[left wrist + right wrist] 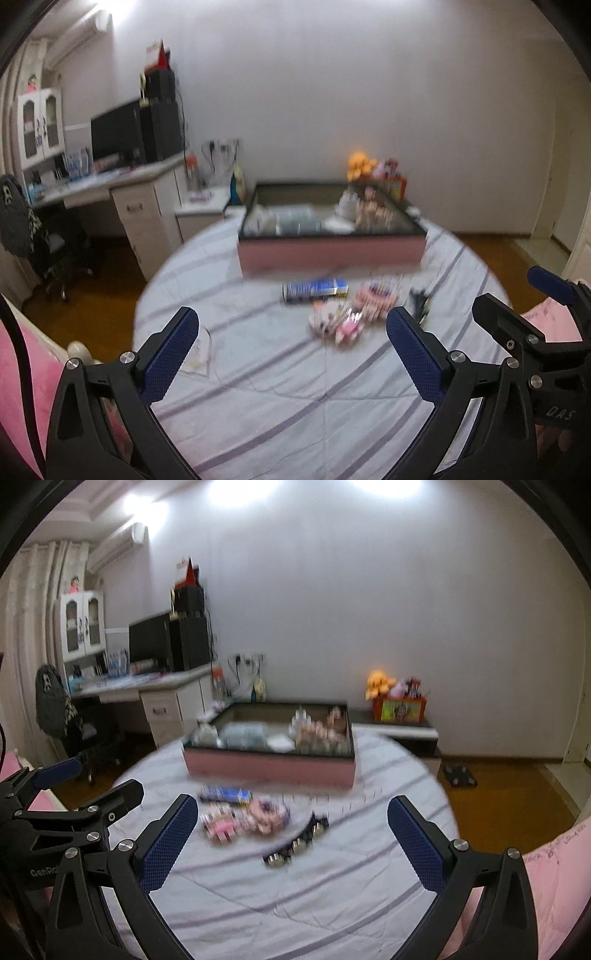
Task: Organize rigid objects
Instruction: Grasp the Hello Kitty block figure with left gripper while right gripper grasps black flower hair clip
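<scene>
Two handheld tools are hovering side by side above a bed covered in a pale striped sheet (332, 904), both pointing toward a pink-sided storage box (271, 766) sitting further along the bed. The left tool (291, 354) is spread wide and holding nothing; the right tool (291, 840) is likewise spread wide and empty. Between the tools and the box, small items are lying loose on the sheet: a blue rectangular box (225, 794) nearest the storage box, a blurred pink cluster of trinkets (245, 819) in front of it, and a black hair clip with metal studs (297, 843). The clip is lying closest to the right tool, almost centred ahead of its fingers, with its long axis running diagonally from near-left to far-right. In the left wrist view the same clip (419, 301) is sitting off to the right, so the right tool looks better placed to take it.
</scene>
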Available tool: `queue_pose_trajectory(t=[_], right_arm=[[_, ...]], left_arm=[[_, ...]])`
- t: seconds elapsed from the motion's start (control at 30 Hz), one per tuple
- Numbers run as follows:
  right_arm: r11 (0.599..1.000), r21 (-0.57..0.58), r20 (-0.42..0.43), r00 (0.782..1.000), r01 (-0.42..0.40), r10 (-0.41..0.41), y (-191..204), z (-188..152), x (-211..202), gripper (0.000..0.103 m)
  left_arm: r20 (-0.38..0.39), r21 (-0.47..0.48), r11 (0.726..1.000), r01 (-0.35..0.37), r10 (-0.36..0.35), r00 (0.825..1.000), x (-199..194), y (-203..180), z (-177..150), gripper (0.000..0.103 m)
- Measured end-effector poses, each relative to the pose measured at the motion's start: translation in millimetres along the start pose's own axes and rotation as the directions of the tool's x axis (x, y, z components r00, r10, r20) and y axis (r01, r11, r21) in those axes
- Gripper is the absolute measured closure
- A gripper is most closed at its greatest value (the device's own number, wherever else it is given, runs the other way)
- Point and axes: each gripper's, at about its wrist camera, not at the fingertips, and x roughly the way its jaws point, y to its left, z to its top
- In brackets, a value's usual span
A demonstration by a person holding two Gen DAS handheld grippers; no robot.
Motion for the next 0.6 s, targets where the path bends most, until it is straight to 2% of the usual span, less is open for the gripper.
queue_pose_trajectory(t=[0.27, 0.37, 0.6], right_arm=[[0.999, 0.032, -0.166, 0.986, 0.008, -0.002, -23, -27, 64, 0.000], [0.999, 0.038, -0.211, 0.977, 0.019, -0.010, -30, -29, 81, 0.000], [0.998, 0.064, -0.309, 0.951, -0.006, 0.026, -38, -35, 113, 0.000]], left_arm=[[-0.162, 0.007, 1.000, 0.019, -0.017, 0.987, 68, -13, -10, 0.000], [-0.220, 0.002, 0.999, 0.036, -0.035, 0.975, 90, -18, -10, 0.000], [-0.331, 0.033, 0.999, 0.033, -0.021, 0.943, 131, -29, -11, 0.002]])
